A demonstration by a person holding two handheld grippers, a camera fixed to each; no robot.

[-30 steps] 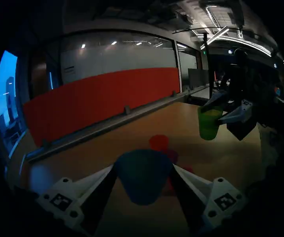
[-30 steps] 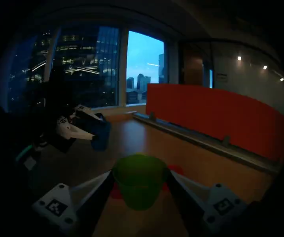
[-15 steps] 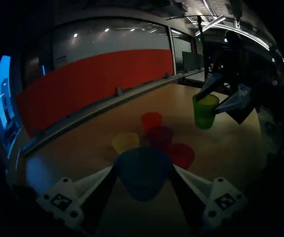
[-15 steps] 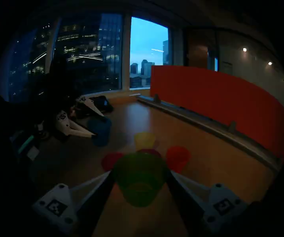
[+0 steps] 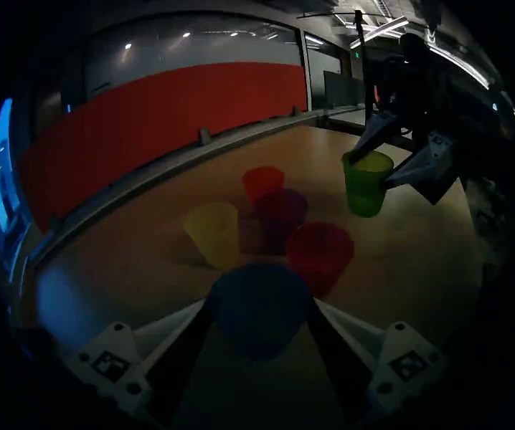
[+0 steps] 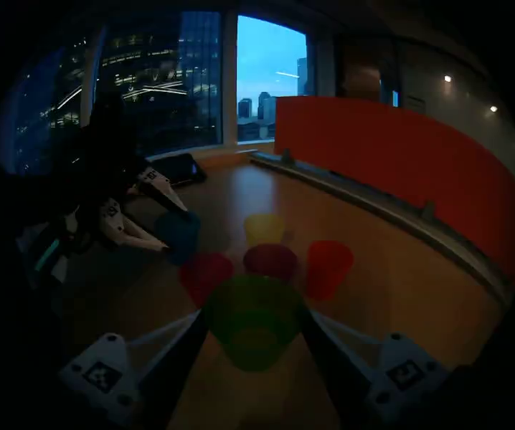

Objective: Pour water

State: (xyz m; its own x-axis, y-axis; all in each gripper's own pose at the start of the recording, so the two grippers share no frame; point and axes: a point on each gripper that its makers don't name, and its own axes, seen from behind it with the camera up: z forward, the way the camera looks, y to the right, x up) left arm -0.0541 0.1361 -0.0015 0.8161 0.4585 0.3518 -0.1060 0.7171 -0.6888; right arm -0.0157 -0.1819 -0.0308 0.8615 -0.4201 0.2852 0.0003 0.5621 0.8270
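Windows [image 6: 157, 86] back the held blue cup [image 6: 178, 236]; ceiling lights [image 5: 394, 29] back the green cup [image 5: 364, 183].

This is an office high in a city building, dim at dusk. A long wooden counter [image 5: 415, 251] runs beside a red divider panel [image 5: 157, 122] with glass partition walls [image 5: 200, 50] above it. Strip lights [image 5: 386, 27] cross the ceiling, and tall windows [image 6: 268, 72] look out on lit towers [image 6: 150, 79].
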